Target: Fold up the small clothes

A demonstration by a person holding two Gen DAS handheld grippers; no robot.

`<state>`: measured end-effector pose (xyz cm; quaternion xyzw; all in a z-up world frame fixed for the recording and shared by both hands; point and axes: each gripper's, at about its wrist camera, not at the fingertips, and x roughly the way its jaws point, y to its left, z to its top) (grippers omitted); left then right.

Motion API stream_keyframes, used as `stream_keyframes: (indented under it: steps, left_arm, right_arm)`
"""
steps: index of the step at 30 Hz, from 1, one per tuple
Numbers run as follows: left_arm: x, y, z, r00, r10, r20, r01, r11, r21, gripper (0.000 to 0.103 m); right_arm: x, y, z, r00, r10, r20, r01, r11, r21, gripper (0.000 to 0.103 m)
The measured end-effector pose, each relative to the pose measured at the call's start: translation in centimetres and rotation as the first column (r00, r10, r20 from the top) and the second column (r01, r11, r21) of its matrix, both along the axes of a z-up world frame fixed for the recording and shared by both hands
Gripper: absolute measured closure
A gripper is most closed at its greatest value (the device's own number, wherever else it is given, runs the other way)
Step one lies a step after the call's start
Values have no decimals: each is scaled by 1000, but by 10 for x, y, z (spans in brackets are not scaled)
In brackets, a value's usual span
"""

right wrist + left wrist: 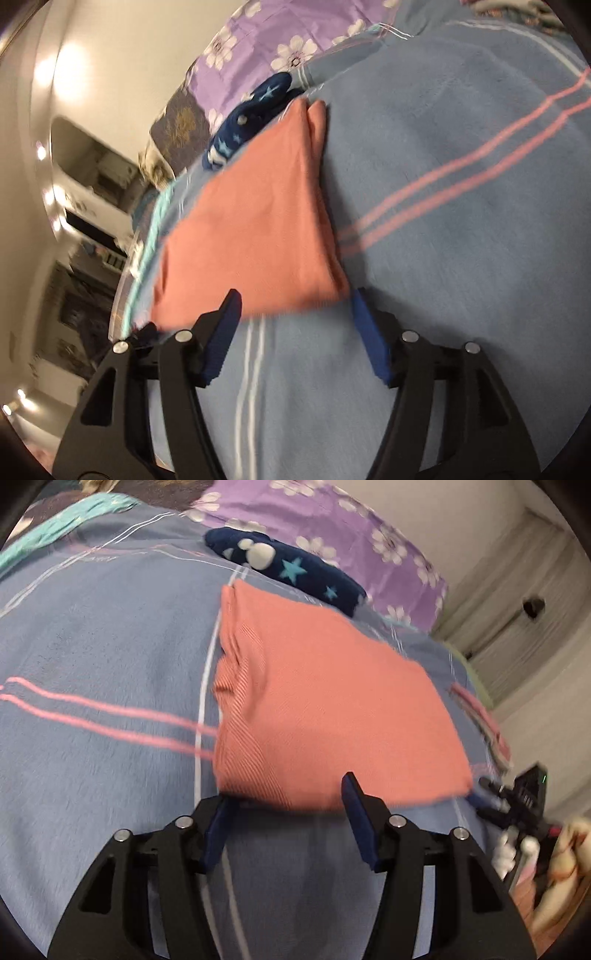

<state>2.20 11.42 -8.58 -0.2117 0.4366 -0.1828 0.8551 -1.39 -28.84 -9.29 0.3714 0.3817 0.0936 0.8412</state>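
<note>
Right at the near edge of the folded salmon-pink knit cloth (325, 701) both grippers sit with a clear gap between their blue-padded fingers, and nothing is pinched in either one. The left gripper (291, 805) has its fingers (354, 805) about medium-wide: one tip overlaps the cloth's near hem, the other is tucked just under the hem's left corner, but the pads aren't pressing on the fabric as far as I can see. The right gripper (295, 314) looks a bit wider, one of its fingers (364, 325) just off the cloth's near right corner and the other lying over the near hem. Pretty blurry there, so I can't say if they touch the cloth.

The pink cloth itself lies flat on the bed, folded into a rough rectangle, with a bunched fold running along one long side. Under it is a fuzzy blue blanket with pink and white stripes (103, 657). Just past the cloth's far end there's a small dark navy garment with light blue stars (295, 572), touching or nearly touching it. Beyond that is a purple sheet with white flowers (362, 528). In the left wrist view the other gripper pokes in at the right edge, along with a person's hand (569, 853).
</note>
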Motion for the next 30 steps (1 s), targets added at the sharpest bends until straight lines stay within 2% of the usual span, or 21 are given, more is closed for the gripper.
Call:
stream_keyframes:
  steps: [1,2,3,4,7,9,11,12,13,14,15,17,18,21,23,24,26,28,30]
  left_arm:
    - [9,5,-2,999,40,-11,-41,999,-36,99]
    - [13,8,-3,998,53,-26,-55,996,-66,99]
    - [13,11,-2,997,70,-34,-73,992,-99,100]
    - [11,11,2,997,73,-23,-74,993,-93,100]
    - [-9,12,33,996,39,75,-39,999,2,100]
    - [-20,15,46,995,16,98,-22,998,61,100]
    - [-31,19,51,995,-8,99,-5,992,129,100]
    - [-35,19,49,996,-19,86,3,983,184,99]
    - [-36,19,45,998,-10,67,-7,969,247,90]
    - [-37,23,39,999,18,48,-31,955,296,85]
    - [-37,24,36,998,51,42,-62,939,338,84]
    - [-41,23,39,993,97,68,-117,887,447,84]
    - [-42,16,47,991,91,95,-125,877,463,84]
    - [-38,-21,70,988,-35,148,-31,909,417,83]
    - [-33,-69,78,971,-178,157,108,921,374,77]
    - [-30,-102,76,953,-270,140,208,915,346,75]
    - [-25,-153,67,913,-395,103,345,881,325,74]
    - [-22,-208,57,857,-509,80,454,819,350,72]
    - [-18,-241,48,828,-558,56,504,785,360,71]
  right_arm:
    - [6,1,0,1000,-11,-2,11,1000,8,58]
    - [12,1,-1,999,-25,-21,25,1000,5,95]
    - [16,1,-6,998,-37,-58,38,999,29,94]
    - [14,-1,-6,997,-53,-63,57,997,55,94]
    - [-7,2,15,998,-54,15,53,997,48,95]
    - [-20,9,27,1000,-11,26,10,999,41,95]
    - [-32,18,33,1000,19,10,-19,1000,-8,94]
    - [-39,26,30,999,36,-18,-37,998,-45,91]
    - [-42,31,26,998,43,-49,-46,996,-70,88]
    - [-46,37,18,993,49,-103,-60,992,-113,83]
    - [-48,38,13,990,49,-129,-66,989,-130,84]
    - [-61,31,11,995,37,-96,-46,995,-90,84]
    - [-67,25,15,997,12,-77,-19,996,-88,83]
    - [-73,8,30,999,-43,8,44,993,-107,83]
    - [-69,-2,32,997,-73,28,75,991,-107,86]
    - [-68,-4,31,996,-80,32,83,991,-105,89]
    - [-64,-5,26,995,-95,33,97,991,-87,90]
    - [-63,-4,17,995,-96,35,98,994,-47,90]
    - [-66,-6,11,995,-96,36,97,995,-21,90]
